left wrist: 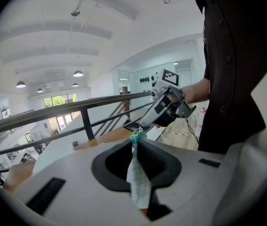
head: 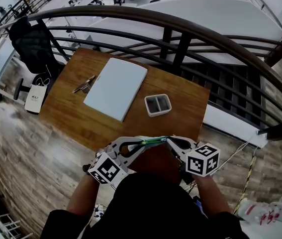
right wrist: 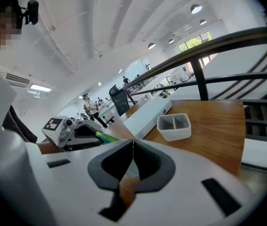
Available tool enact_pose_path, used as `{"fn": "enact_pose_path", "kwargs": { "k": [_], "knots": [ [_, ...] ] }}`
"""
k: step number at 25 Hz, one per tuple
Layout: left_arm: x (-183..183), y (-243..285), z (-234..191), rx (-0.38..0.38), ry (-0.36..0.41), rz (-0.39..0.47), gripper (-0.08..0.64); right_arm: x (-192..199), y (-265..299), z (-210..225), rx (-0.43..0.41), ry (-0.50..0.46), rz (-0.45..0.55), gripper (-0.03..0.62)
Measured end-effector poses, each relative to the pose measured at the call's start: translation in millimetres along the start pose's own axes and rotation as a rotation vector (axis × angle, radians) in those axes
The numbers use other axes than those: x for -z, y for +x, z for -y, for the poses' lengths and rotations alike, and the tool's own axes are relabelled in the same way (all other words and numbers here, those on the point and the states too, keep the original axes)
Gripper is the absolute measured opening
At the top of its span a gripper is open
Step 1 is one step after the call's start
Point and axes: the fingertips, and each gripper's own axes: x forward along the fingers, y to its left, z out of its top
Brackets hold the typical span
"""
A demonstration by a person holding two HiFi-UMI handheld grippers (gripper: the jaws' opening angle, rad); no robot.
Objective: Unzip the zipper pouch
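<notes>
In the head view a thin green zipper pouch (head: 154,141) is stretched level between my two grippers, close to the person's body and above the floor. My left gripper (head: 143,143) is shut on its left end. In the left gripper view, pale checked pouch fabric (left wrist: 138,178) is pinched between the jaws, with a green tip at the top. My right gripper (head: 167,140) is shut on the other end. In the right gripper view its jaws (right wrist: 133,143) meet on a thin edge, and the left gripper (right wrist: 95,134) shows beyond with the green pouch (right wrist: 106,137).
A wooden table (head: 76,116) lies ahead with a flat white box (head: 116,86), a white two-compartment tray (head: 157,104) and a small dark object (head: 83,85). A black railing (head: 180,39) curves behind it. A black chair (head: 29,44) and white bag (head: 35,97) stand at left.
</notes>
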Motion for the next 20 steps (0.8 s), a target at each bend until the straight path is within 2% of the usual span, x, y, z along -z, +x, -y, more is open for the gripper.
{"fn": "enact_pose_path", "kwargs": {
  "k": [14,20],
  "knots": [
    [4,-5,-4,-0.018,-0.002,-0.012,0.040,-2,-2,8,0.043,-0.025,0.020,0.005],
    [7,-9,-7,-0.030,-0.020,-0.012,0.040,-2,-5,17,0.095,-0.056,0.019,0.003]
  ]
}}
